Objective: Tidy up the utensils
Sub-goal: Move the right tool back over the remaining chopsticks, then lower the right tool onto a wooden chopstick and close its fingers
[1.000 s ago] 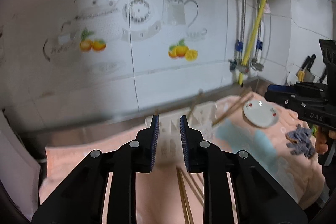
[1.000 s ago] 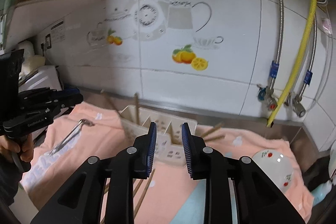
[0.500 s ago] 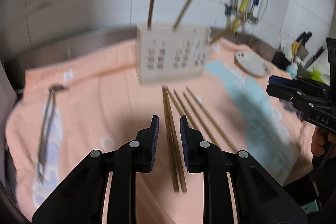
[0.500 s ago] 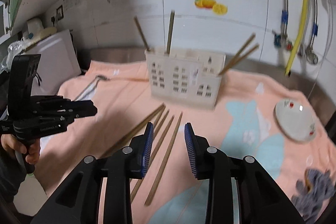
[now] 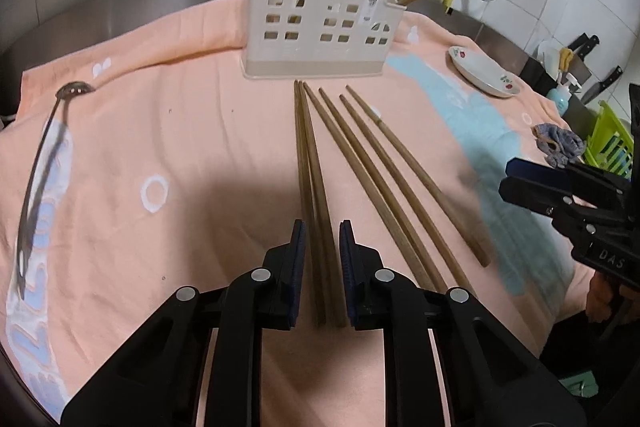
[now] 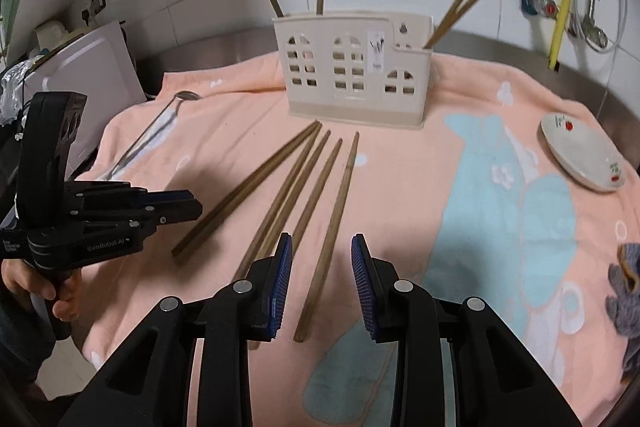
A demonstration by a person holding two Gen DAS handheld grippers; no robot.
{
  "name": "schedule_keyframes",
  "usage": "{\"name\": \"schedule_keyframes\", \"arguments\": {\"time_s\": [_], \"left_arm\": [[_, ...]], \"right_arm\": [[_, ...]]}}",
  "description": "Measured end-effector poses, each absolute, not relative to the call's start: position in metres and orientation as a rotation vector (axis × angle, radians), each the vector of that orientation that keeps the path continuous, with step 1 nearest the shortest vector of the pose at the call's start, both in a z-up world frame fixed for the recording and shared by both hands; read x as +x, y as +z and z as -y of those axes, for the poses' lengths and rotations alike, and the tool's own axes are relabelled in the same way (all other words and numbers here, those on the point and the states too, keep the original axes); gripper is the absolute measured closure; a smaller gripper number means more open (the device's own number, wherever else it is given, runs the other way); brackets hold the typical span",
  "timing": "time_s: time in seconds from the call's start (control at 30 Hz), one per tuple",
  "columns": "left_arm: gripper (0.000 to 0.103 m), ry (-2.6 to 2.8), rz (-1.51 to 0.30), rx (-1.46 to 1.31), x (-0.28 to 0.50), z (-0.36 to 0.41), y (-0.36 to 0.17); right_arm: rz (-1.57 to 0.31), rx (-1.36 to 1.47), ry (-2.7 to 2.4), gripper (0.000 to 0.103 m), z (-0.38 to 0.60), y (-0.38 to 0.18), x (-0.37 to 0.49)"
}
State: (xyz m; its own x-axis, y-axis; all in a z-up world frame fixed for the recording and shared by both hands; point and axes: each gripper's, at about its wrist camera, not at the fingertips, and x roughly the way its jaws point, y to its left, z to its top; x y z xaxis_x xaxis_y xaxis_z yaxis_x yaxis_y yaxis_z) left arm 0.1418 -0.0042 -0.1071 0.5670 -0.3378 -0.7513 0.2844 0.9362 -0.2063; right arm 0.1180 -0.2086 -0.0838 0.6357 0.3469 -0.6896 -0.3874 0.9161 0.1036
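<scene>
Several wooden chopsticks (image 5: 360, 163) lie fanned on the peach towel in front of a beige utensil holder (image 5: 320, 23) that has several chopsticks standing in it. My left gripper (image 5: 322, 243) is open, its jaws on either side of the leftmost pair of chopsticks (image 5: 310, 187). My right gripper (image 6: 322, 259) is open above the near end of the rightmost chopstick (image 6: 328, 243). The holder (image 6: 356, 67) and the fan of chopsticks (image 6: 296, 187) also show in the right wrist view. A metal spoon (image 5: 40, 163) lies at the left.
A small white dish with cherries (image 5: 484, 75) sits at the right on the towel (image 5: 180, 131). A grey-blue cloth (image 5: 560, 143) lies near the right edge. Knives and a green rack (image 5: 608, 143) stand beyond. A white board (image 6: 92, 75) leans at the left.
Both grippers have tilted down from the wall and come in low over the loose chopsticks. The right gripper's jaws have opened wider.
</scene>
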Motion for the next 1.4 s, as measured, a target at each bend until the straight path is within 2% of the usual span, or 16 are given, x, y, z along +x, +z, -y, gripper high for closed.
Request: {"name": "schedule_keyframes", "arguments": {"time_s": [0.77,1.4], "left_arm": [[0.087,-0.316,-0.934,-0.029,0.148,0.006,-0.122],[0.088,-0.278,-0.925,0.061,0.143,0.017,-0.125]], "right_arm": [[-0.841,-0.038,0.409,0.076,0.206,-0.112,0.120],[-0.895,-0.036,0.402,0.086,0.198,-0.129,0.126]]}}
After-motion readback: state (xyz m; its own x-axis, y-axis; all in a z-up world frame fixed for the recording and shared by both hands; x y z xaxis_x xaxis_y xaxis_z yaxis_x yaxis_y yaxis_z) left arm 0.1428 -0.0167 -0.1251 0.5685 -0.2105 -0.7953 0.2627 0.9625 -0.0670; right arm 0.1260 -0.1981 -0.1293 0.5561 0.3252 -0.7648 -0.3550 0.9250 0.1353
